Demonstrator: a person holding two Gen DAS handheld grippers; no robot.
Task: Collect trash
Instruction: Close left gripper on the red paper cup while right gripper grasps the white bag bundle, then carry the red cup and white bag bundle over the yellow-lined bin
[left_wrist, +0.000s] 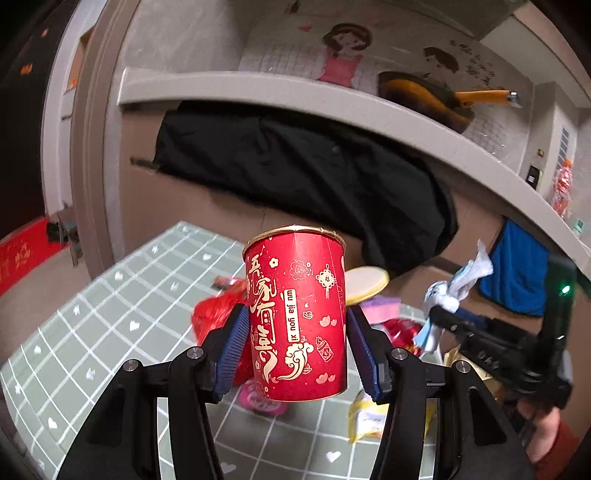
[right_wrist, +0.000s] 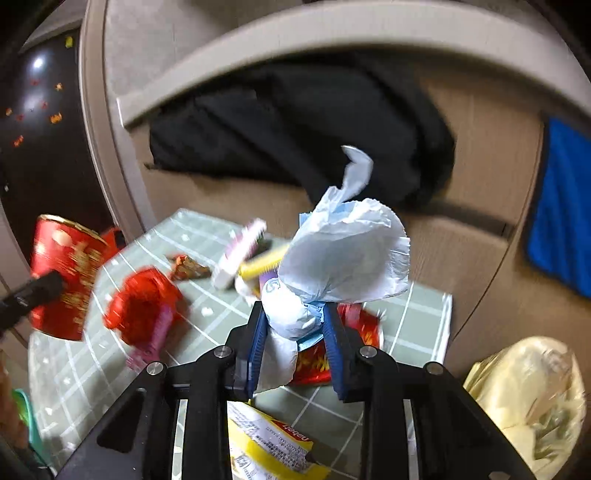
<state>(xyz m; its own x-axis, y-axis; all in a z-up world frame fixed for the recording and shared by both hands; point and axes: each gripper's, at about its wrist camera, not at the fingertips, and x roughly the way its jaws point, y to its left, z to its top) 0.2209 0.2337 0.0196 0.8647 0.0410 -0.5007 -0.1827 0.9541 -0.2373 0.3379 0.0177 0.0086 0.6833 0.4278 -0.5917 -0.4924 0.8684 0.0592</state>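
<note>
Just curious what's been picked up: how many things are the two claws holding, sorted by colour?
Red: 1, the cup in the left gripper.
Pale blue-white: 1, the paper wad in the right gripper.
Total: 2.

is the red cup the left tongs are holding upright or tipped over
Upright: the red paper cup with gold print stands nearly vertical between the left tongs, gold rim on top, lifted above the green checked mat.

A lived-in domestic room. A low surface covered by a grey-green checked cloth with white hearts (left_wrist: 110, 295) carries snack wrappers. Behind it, a black garment (left_wrist: 314, 177) drapes a brown cardboard box (right_wrist: 443, 240). A cartoon-figure wall poster (left_wrist: 343, 51), a blue towel (right_wrist: 561, 206) and red festive door decorations (left_wrist: 22, 254) indicate a home.
</note>
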